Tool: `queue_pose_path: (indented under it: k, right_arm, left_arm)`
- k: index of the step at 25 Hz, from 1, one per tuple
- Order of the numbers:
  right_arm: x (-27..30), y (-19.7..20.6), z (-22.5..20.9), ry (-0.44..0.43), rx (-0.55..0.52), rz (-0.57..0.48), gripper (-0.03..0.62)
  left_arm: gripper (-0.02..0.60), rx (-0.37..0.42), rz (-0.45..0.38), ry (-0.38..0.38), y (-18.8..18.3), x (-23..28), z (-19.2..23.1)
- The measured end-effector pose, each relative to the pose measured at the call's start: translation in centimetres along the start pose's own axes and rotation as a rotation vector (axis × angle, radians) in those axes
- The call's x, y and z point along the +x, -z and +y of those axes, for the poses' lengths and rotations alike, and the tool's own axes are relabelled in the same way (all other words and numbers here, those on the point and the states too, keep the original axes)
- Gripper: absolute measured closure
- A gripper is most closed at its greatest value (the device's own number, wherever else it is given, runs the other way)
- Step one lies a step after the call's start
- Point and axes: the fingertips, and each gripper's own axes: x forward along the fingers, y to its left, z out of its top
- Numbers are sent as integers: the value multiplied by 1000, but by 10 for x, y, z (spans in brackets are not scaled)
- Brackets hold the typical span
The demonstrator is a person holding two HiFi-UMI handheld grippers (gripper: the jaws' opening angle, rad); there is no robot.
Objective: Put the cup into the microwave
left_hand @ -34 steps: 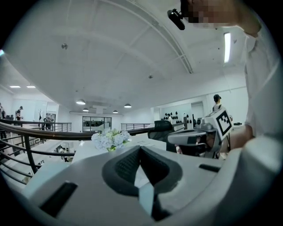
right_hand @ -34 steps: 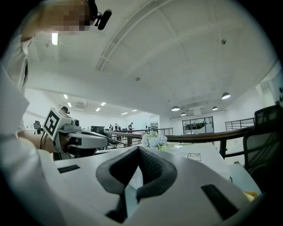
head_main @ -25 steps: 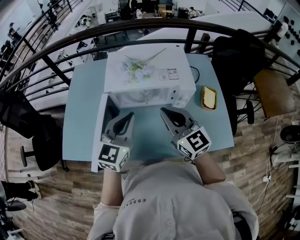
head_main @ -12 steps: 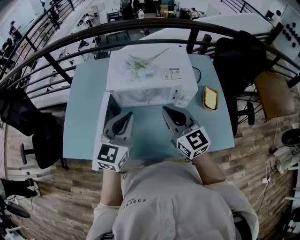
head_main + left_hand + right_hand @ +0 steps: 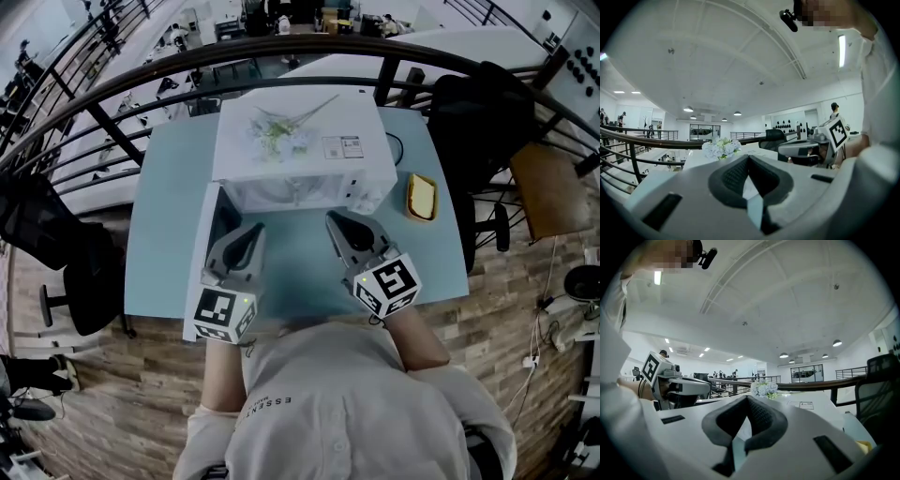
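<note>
Stillness is all that a second has brought: your left gripper (image 5: 255,232) and right gripper (image 5: 335,222) wait before the microwave (image 5: 298,141) (its door (image 5: 199,272) swung open), jaws pressed together on nothing, and no cup shows anywhere, so I cannot tell whether it is already inside.

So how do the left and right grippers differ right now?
The left gripper sits beside the open microwave door, tips angled right; the right gripper sits before the microwave control side, tips angled left. Both are shut, empty, over the blue table.
</note>
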Motion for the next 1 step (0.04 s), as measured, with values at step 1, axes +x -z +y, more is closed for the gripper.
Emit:
queue_pose_path:
  k: [1]
  right_arm:
    - [0, 0, -1, 1, -1, 1, 579]
  left_arm:
    - [580, -2, 2, -1, 1, 0, 0]
